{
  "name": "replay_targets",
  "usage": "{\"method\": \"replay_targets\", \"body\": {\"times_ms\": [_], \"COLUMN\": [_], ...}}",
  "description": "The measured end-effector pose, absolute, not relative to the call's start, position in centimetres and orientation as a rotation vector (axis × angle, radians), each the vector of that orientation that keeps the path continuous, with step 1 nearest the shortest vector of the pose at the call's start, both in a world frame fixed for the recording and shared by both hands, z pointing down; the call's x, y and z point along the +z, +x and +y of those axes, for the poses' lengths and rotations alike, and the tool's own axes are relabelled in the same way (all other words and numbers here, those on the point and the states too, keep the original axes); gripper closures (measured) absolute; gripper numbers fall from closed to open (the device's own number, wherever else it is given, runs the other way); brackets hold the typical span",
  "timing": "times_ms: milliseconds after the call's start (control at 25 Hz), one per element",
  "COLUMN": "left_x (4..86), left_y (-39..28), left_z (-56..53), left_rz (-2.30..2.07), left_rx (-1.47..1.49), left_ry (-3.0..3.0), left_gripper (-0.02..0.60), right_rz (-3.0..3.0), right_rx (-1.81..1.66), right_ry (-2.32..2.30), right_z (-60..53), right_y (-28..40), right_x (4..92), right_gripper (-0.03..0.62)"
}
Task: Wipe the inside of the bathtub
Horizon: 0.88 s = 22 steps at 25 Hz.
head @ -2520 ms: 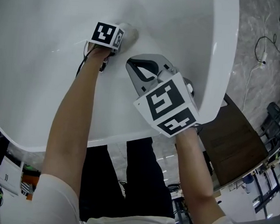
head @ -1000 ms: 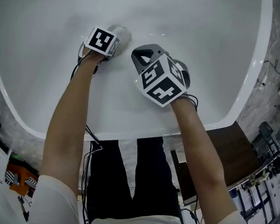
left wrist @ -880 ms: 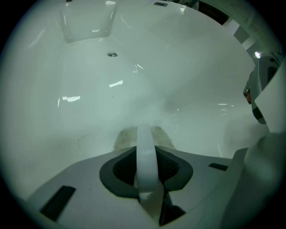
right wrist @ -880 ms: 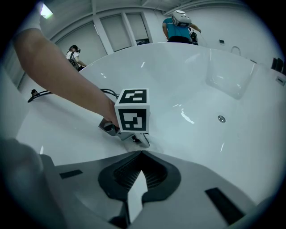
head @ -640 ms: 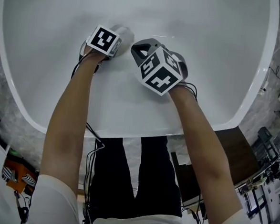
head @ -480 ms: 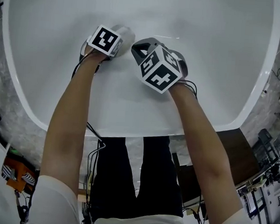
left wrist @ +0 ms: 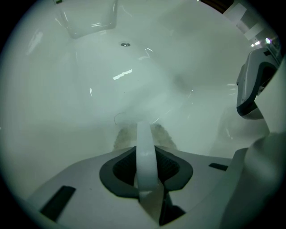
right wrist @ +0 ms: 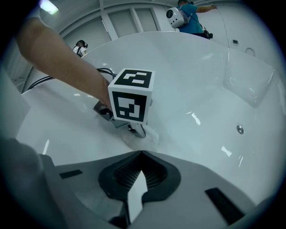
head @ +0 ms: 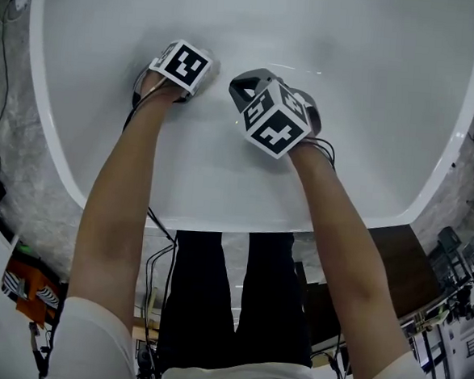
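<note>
Bathtub inside: cloth in left tongs

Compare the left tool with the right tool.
The left tool is shut on a pale cloth pressed to the bathtub; the right tool is shut on nothing. The right tool points toward the left tool; the left tool points at the bathtub surface. Both are inside the bathtub, jaws together.

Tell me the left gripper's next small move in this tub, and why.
Probably sweep the left gripper a little forward along the bathtub: its jaws are shut on the cloth, the cloth is pressed against the white surface, and bare tub lies ahead toward the small metal fitting.
</note>
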<state>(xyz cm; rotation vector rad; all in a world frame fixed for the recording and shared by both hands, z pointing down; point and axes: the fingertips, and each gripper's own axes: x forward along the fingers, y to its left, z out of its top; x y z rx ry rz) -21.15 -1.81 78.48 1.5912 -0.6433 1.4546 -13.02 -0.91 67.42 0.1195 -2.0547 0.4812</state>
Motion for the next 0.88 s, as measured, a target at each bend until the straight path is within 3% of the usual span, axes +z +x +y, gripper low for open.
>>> {"method": "replay_targets", "body": {"times_ms": [360,880], "left_x": [77.8,72.8], "left_y": [-22.4,-22.0], "left_z": [-1.4,-0.8], "left_rz": [-0.612,-0.768], "left_rx": [1.583,1.448], "left_ry": [1.563,1.575], "left_gripper": [0.486,0.486], "right_rz": [-2.056,-2.076], "right_rx": [0.474,0.464], "right_ry": [0.125,0.191], "right_z": [-0.8,-0.5], "right_y": [-13.7,-12.6], "right_x": [67.0,62.6], "right_gripper": [0.576,0.576]}}
